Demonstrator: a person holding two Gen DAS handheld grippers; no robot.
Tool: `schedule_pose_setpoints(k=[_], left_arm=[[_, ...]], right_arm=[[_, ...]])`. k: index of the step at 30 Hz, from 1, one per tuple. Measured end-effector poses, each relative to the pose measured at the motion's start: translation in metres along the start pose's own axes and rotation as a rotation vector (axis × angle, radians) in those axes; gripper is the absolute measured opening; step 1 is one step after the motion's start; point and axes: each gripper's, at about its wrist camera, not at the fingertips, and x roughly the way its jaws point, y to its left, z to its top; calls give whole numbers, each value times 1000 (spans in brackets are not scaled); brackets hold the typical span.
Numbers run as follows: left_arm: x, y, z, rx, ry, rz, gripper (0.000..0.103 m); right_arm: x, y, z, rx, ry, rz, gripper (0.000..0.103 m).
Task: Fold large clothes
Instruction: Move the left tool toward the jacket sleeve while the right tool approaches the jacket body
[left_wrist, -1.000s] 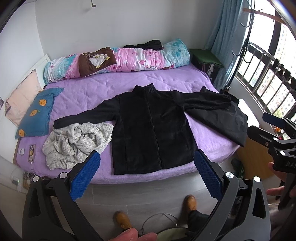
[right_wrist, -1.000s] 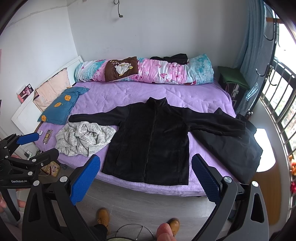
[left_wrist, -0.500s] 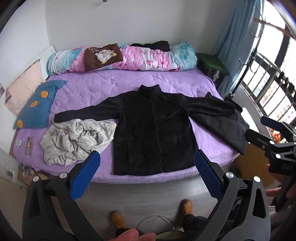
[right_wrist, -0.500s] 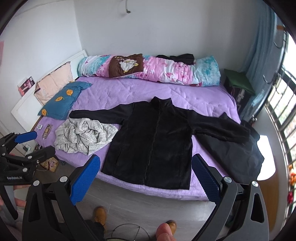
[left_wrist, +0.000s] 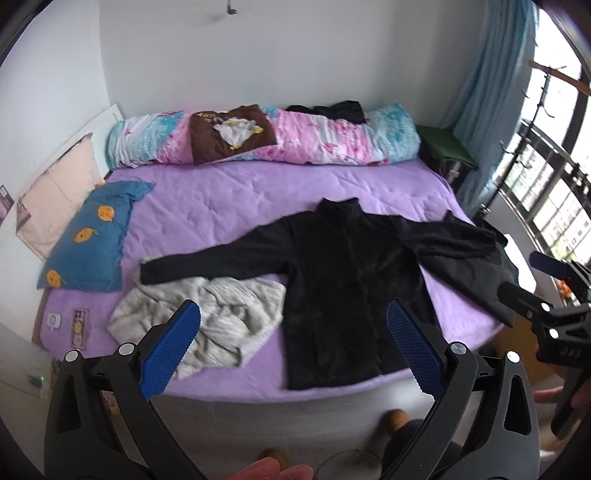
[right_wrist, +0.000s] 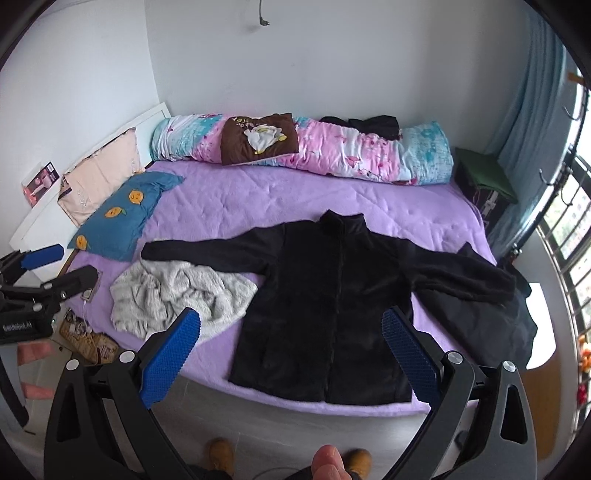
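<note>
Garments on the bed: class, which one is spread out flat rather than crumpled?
The black jacket, laid flat with both sleeves stretched out. The grey knit sweater beside it lies bunched in a heap.

Black jacket (left_wrist: 343, 288) spread flat on the purple bed.

The jacket (right_wrist: 332, 310) lies front up, zipped, collar standing toward 12 o'clock and hem at the bed's near edge at 6 o'clock. Both sleeves are stretched out: one toward 9 o'clock, its cuff just above a crumpled grey knit (left_wrist: 207, 325) at 8 o'clock, the other toward 3 o'clock, resting on a second dark garment (right_wrist: 484, 325) that drapes over the bed's edge. The grey knit (right_wrist: 173, 295) touches the jacket's side.
</note>
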Motion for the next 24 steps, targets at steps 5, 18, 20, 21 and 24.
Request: schedule_pose_setpoints(k=[5, 18, 20, 21, 24], left_arm=[[25, 36, 38, -73, -10, 16, 97], [117, 63, 107, -198, -15, 115, 97], [134, 72, 113, -227, 0, 106, 97], [147, 80, 116, -231, 10, 118, 97], [181, 104, 120, -251, 26, 130, 97]], right_arm=[[35, 8, 43, -40, 2, 14, 97], [152, -6, 164, -218, -21, 124, 97], [174, -1, 174, -237, -2, 134, 97], [183, 1, 176, -243, 3, 140, 97], [221, 12, 182, -263, 23, 131, 97]])
